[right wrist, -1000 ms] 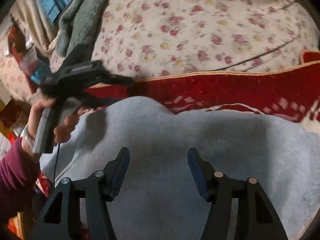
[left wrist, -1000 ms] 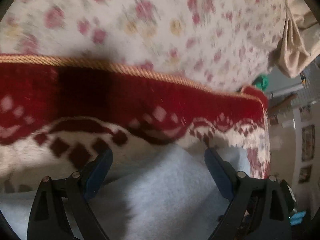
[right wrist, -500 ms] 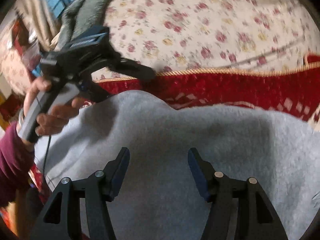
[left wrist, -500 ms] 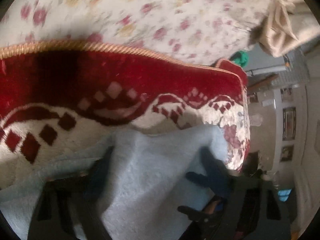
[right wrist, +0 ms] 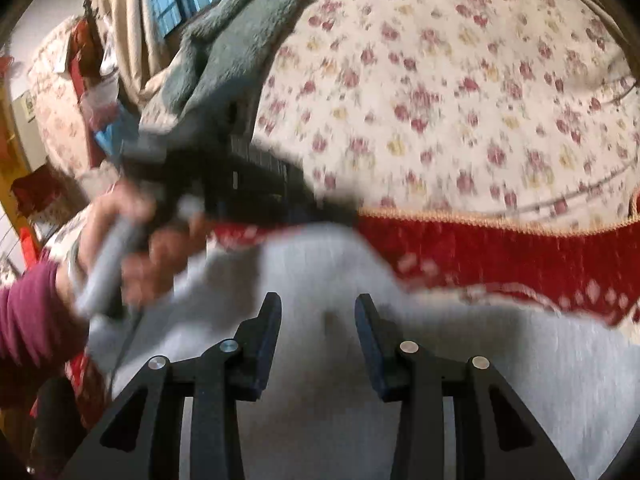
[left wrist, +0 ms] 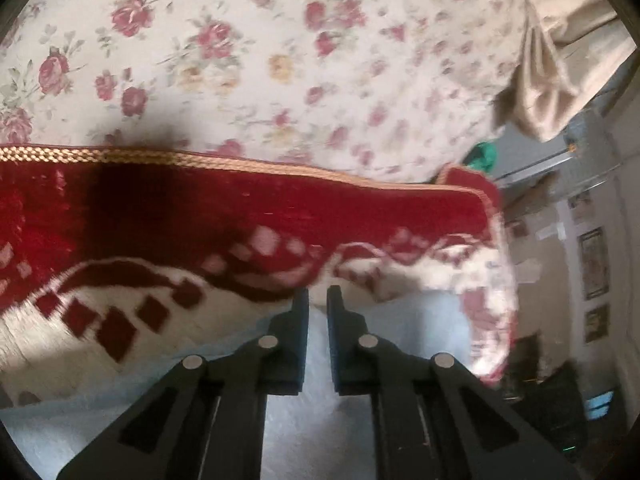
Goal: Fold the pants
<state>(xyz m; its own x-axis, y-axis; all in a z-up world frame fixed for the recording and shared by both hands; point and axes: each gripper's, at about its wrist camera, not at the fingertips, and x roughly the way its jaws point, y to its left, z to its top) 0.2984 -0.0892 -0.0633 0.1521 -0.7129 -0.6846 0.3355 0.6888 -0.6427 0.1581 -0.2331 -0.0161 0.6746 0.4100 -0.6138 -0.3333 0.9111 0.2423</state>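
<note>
On my left wrist camera the left tongs are drawn nearly together, with only a thin gap, and a fold of the pale grey pants runs up between the two fingers, so I judge they are clamped on the cloth. The pants lie on a red and cream blanket with a gold braid edge, and this blanket lies on the bed over a floral sheet. On my right wrist camera the right tongs are apart and hang just above the pants, with nothing between the fingers. In the same view I see the left hand, in a dark pink sleeve, gripping the grey handle of the left tool at the far left edge of the pants; this part is blurred. A grey fuzzy blanket lies at the far side of the bed, near a window.
</note>
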